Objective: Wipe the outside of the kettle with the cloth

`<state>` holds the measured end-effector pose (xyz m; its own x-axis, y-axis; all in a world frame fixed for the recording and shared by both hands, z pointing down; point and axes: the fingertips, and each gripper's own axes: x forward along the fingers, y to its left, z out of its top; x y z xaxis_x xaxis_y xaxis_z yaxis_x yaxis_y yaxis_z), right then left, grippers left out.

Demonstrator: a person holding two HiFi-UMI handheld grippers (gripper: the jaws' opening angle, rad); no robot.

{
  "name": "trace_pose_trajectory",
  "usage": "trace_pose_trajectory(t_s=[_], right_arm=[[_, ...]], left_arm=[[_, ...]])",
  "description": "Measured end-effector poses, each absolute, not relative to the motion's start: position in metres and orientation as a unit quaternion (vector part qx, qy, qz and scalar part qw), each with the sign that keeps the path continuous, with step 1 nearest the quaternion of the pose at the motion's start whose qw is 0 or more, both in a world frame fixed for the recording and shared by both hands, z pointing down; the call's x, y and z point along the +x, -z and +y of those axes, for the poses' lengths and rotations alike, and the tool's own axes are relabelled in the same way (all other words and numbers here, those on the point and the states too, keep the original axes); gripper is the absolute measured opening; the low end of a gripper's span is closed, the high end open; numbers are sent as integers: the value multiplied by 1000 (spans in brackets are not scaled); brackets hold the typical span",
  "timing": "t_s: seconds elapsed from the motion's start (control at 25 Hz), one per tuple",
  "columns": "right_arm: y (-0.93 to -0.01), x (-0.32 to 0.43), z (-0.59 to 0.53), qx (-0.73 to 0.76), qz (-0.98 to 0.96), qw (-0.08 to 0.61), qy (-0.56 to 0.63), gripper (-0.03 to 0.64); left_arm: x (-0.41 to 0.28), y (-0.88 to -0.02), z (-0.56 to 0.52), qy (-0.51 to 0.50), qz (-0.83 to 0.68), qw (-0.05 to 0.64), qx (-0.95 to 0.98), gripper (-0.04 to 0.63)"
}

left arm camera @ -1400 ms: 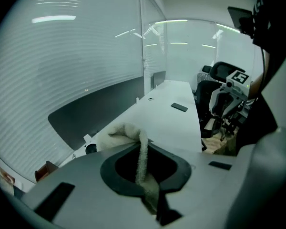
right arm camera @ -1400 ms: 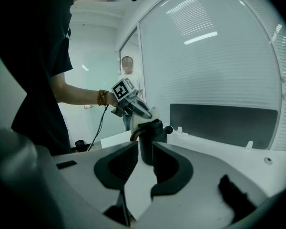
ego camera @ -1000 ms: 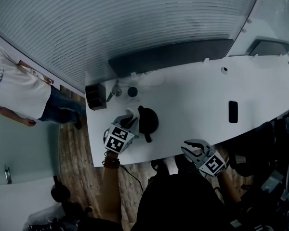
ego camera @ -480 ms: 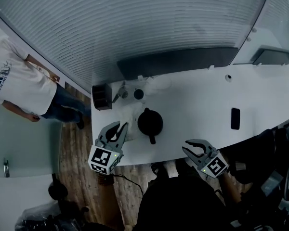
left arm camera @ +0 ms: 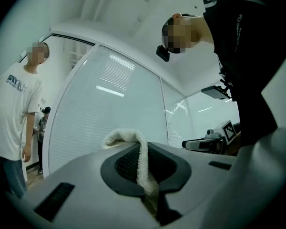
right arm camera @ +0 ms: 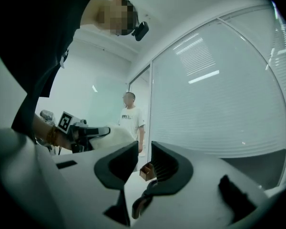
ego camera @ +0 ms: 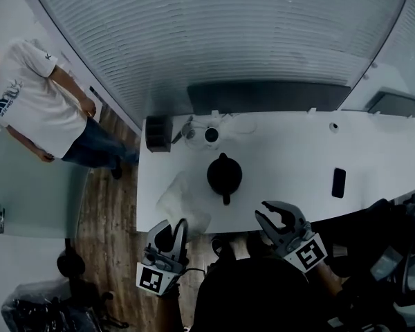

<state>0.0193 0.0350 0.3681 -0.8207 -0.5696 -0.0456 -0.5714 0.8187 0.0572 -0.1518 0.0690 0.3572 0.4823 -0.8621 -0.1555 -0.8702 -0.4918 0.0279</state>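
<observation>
The black kettle (ego camera: 224, 176) stands on the white table (ego camera: 290, 151), handle toward the front edge. My left gripper (ego camera: 173, 230) hangs off the table's front left, shut on a white terry cloth (ego camera: 182, 200) that drapes over the table edge. In the left gripper view the cloth (left arm camera: 142, 166) is pinched between the jaws of that gripper (left arm camera: 143, 159) and loops over their tips. My right gripper (ego camera: 271, 216) is in front of the table, right of the kettle, with its jaws slightly open and nothing between them (right arm camera: 144, 159). From the right gripper view, the left gripper (right arm camera: 88, 130) shows with the cloth (right arm camera: 117, 136).
A black box (ego camera: 157, 133) and a round device (ego camera: 211, 134) sit at the table's back left. A dark phone (ego camera: 339, 182) lies at the right. A person in a white shirt (ego camera: 31, 106) stands on the wooden floor at left, by the glass wall.
The left gripper drew back from beside the kettle, off the front edge and upward, pulling the cloth along. The right gripper rose a little. The head view shifted.
</observation>
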Motion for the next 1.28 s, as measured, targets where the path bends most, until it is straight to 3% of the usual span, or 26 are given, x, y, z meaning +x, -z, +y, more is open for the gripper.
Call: trace_pose_trajectory(t_s=[0.28,0.36,1.0,1.28], right_arm=[[-393,-1,71,-307,951,-5,-21,72],[-396,-2,80,-308,951,-12,-28,2],[-398,23,109,-327,944,-34,-12,-2],[-410,3,95,-290,955,-36,-50,-2]], left_arm=[[-131,-395,115,-86,492,-10,-867,31],[-126,-399,120,-74,480,-5,-874,31],[-80,-399,130,-60,445,3,-894,31],[-99,-402,123,-69,478,-21,-875,31]])
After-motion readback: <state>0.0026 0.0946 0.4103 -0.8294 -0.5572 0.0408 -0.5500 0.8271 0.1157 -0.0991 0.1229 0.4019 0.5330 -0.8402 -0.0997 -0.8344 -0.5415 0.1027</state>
